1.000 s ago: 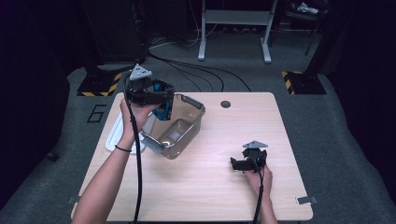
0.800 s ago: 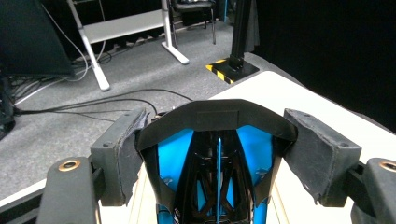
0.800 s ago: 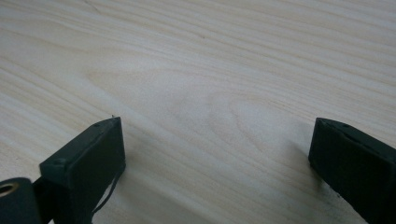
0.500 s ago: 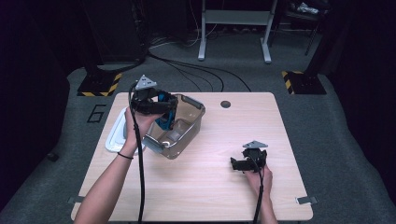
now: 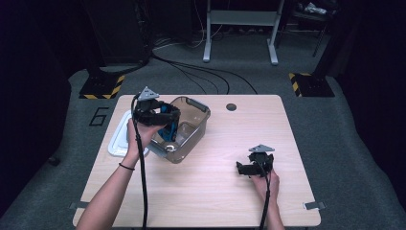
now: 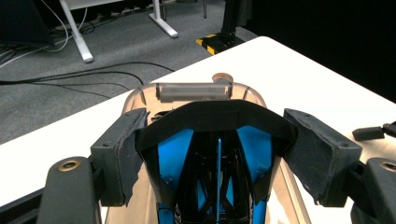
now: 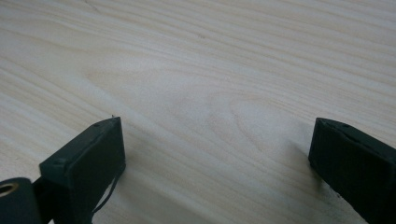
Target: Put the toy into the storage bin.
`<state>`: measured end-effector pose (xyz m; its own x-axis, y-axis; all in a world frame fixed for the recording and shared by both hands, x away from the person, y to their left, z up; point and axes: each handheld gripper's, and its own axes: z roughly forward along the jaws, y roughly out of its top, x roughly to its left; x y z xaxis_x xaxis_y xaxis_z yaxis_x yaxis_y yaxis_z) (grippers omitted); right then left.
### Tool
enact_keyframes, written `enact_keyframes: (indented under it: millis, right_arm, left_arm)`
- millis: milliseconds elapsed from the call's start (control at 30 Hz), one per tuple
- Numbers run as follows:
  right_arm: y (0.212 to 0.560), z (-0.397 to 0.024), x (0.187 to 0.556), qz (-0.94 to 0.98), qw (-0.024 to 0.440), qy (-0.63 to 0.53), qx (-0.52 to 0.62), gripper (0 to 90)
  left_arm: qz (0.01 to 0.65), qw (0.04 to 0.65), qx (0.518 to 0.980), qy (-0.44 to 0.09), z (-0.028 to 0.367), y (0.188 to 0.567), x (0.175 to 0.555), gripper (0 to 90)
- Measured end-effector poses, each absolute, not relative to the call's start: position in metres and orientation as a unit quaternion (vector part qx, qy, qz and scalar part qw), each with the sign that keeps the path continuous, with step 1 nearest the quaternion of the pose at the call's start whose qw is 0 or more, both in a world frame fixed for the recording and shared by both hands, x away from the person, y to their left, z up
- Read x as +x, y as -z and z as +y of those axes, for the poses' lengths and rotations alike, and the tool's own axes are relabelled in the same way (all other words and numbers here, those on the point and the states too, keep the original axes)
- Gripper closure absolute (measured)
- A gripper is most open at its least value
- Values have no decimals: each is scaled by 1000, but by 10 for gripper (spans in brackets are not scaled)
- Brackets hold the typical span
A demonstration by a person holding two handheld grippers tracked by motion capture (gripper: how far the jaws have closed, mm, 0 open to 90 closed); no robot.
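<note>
Left gripper (image 5: 167, 125) clamps a black-and-blue object (image 6: 217, 154) over the clear plastic bin (image 5: 191, 136) at the table's left; right gripper (image 5: 253, 165) rests with jaws apart. A tilted descent could snag the rim.

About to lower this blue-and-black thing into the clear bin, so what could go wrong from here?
The left gripper pinches the blue-and-black thing only by its top edge, so it could swing or slip. The clear bin is lightweight and nobody steadies it; the right gripper rests open on the table, so a bump might shove or tip the bin. The white lid lies close behind.
</note>
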<state>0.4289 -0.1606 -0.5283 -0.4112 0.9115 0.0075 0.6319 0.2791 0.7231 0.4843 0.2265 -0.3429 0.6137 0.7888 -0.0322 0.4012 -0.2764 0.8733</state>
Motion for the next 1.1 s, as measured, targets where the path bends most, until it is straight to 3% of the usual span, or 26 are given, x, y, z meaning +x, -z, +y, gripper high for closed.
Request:
enact_keyframes:
  millis: [1100]
  right_arm:
    - [528,-160,429,770,210,-332,502,31]
  left_arm:
    - [402,439,784,-176,236,390,480,249]
